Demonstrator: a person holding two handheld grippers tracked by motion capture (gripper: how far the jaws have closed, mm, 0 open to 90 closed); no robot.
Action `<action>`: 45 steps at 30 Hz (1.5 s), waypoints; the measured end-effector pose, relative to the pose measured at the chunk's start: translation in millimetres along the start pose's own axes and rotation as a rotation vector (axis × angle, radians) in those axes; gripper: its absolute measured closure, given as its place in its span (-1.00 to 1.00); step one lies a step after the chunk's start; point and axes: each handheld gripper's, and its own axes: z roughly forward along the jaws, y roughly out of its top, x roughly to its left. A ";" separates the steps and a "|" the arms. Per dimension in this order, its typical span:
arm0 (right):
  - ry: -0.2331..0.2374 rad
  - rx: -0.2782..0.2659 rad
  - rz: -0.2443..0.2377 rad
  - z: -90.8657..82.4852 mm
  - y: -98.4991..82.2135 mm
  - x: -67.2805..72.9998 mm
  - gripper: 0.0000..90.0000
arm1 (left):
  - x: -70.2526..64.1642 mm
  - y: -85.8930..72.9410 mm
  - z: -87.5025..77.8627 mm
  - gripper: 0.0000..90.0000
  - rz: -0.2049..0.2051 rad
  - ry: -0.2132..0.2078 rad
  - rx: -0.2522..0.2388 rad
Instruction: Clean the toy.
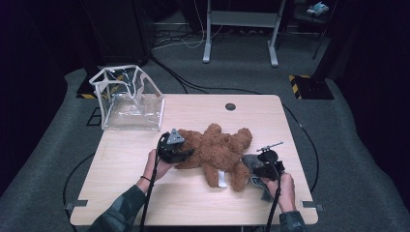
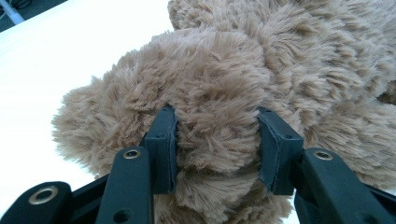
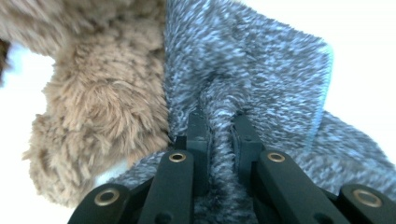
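Pale wood table on grey carpet — teddy bear is pinched by left gripper, grey cloth by right gripper.

No text I can read from here, white tag on the teddy bear too small to make out, no labels or numbers on the desk

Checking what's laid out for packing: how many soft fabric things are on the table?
2. A brown teddy bear lies mid-table, clamped by the left gripper; a grey fuzzy cloth sits beside its leg, pinched by the right gripper. More could be hidden underneath.
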 end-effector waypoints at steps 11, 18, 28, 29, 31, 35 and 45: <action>0.005 -0.150 0.017 -10.1 14.0 20.4 0.80 | -3.3 2.3 0.9 0.21 -0.001 0.022 0.012; 0.000 -0.124 0.020 -10.2 -17.1 23.2 0.80 | -3.7 1.9 0.5 0.21 -0.004 0.016 0.014; 0.012 -0.274 -0.006 -40.6 -22.6 34.8 0.80 | -4.1 1.5 1.2 0.21 -0.005 0.018 0.009; 0.017 -0.306 -0.014 -44.1 -18.2 42.3 0.80 | -4.3 1.5 1.4 0.21 -0.006 0.020 0.006; 0.035 -0.364 -0.059 -47.4 -9.4 57.0 0.79 | -5.0 1.8 1.3 0.21 -0.005 0.026 0.009; 0.018 -0.374 -0.112 -33.0 6.5 80.4 0.78 | -5.1 2.0 0.6 0.21 -0.002 0.024 0.013; -0.060 -0.255 -0.077 5.7 -3.9 63.6 0.80 | -3.5 0.5 0.9 0.21 -0.016 0.004 -0.004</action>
